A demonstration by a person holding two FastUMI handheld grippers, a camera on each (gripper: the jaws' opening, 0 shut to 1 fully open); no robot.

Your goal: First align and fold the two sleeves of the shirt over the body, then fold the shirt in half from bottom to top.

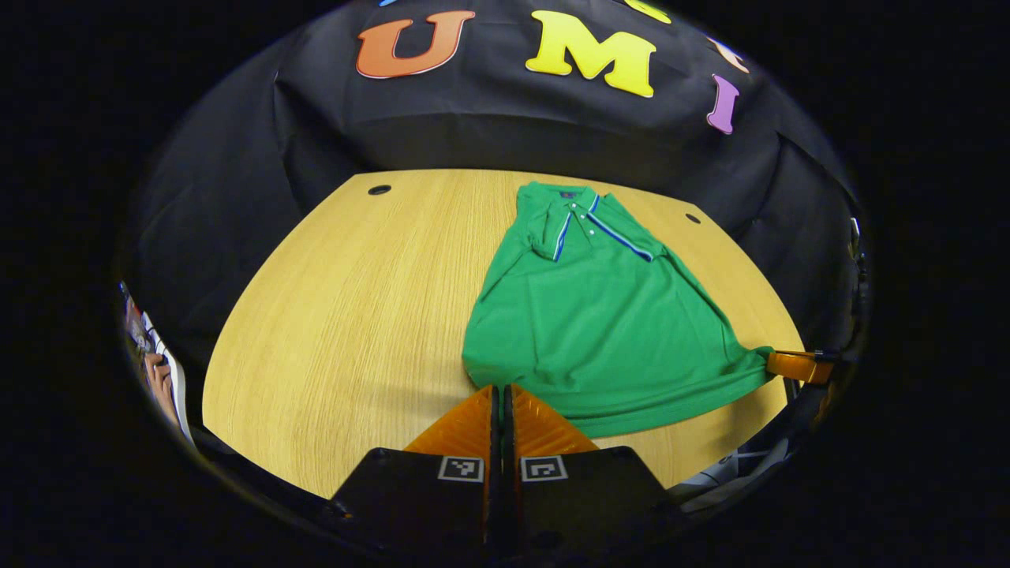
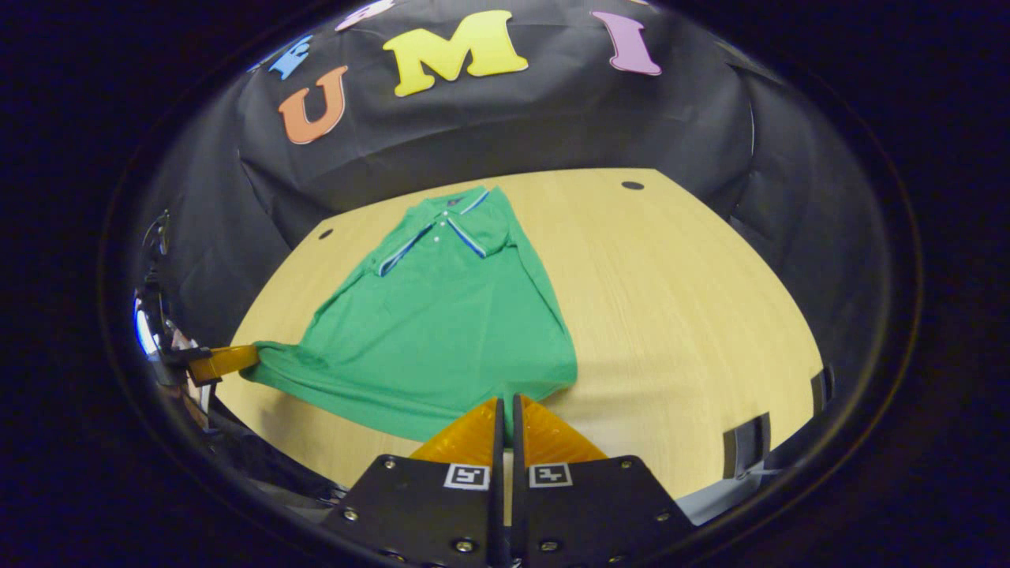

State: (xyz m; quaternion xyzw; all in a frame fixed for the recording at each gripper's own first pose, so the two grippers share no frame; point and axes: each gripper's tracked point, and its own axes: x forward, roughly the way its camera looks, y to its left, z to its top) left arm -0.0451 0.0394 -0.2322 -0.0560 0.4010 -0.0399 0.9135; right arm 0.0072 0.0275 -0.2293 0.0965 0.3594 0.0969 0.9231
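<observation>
A green shirt (image 1: pixel 600 315) is spread collar-away on the wooden desk (image 1: pixel 355 315), with both sleeves (image 1: pixel 552 229) already laid over the chest, so the bottom-to-top fold is judged to be the step in hand. The left claw (image 1: pixel 503 394) is seen closed on the near hem corner, its fingers together with cloth pinched between them; the right claw (image 2: pixel 505 406) is likewise clamped on the other hem corner, and in the left gripper view that corner is drawn into a taut point at the distant claw. Several things could go wrong from here. If the two corners are lifted unevenly, the hem may be carried skew and land off the shoulders. If too thin a bite of fabric is held, a corner may slip out mid-lift. The folded sleeves could be dragged open should the body be pulled rather than raised, and the whole shirt might slide toward the desk's near edge.
</observation>
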